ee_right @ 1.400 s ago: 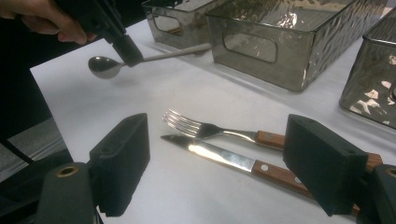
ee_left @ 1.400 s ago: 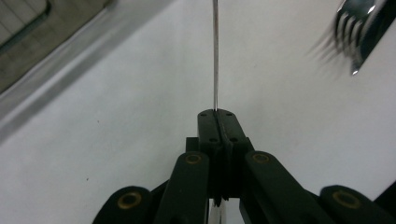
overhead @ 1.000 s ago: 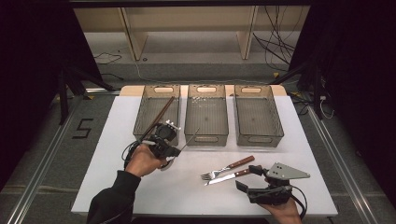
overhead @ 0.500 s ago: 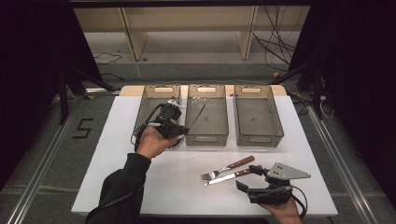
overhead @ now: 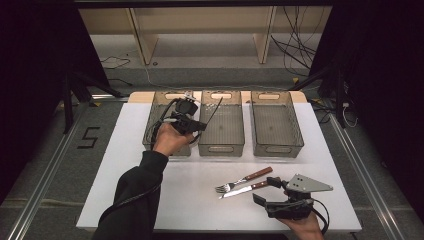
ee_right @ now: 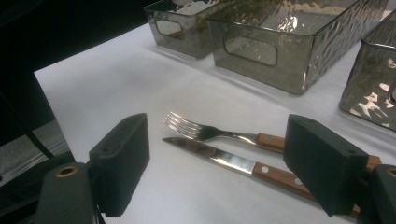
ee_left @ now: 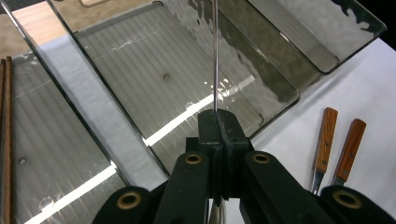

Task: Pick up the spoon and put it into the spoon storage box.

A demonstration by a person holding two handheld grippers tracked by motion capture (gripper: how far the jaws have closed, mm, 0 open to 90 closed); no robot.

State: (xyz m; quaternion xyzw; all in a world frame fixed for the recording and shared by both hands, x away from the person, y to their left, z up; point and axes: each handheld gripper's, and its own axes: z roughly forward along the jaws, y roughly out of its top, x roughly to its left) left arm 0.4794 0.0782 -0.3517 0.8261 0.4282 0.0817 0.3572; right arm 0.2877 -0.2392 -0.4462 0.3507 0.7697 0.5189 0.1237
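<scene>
White tabletop [overhead: 125,170] carries three smoky plastic bins in a row at its far edge, with dark floor and shelving behind. Over the last second the left gripper [overhead: 196,126] has travelled from the near side of the left bin [overhead: 161,120] up and across, and now hangs at the seam between that bin and the middle bin [overhead: 222,125]. Its jaws are clamped fully together on a thin metal utensil [ee_left: 215,51], seen edge-on as a bright sliver rising from the pads over the middle bin's ribbed floor. That placement suggests sorting cutlery by type, with this piece about to go into the middle bin.

The right bin [overhead: 276,125] sits bare. Two brown sticks [ee_left: 5,140] already lie in the left bin. Near the front, the right gripper [overhead: 263,192] rests on the table, jaws spread wide and gripping nothing, straddling a wood-handled fork [ee_right: 210,133] and knife [ee_right: 219,158] lying side by side. Between the held utensil and the bin floor, the shared bin walls are the main obstacle; the utensil is tilted, so its tip could catch a rim.
</scene>
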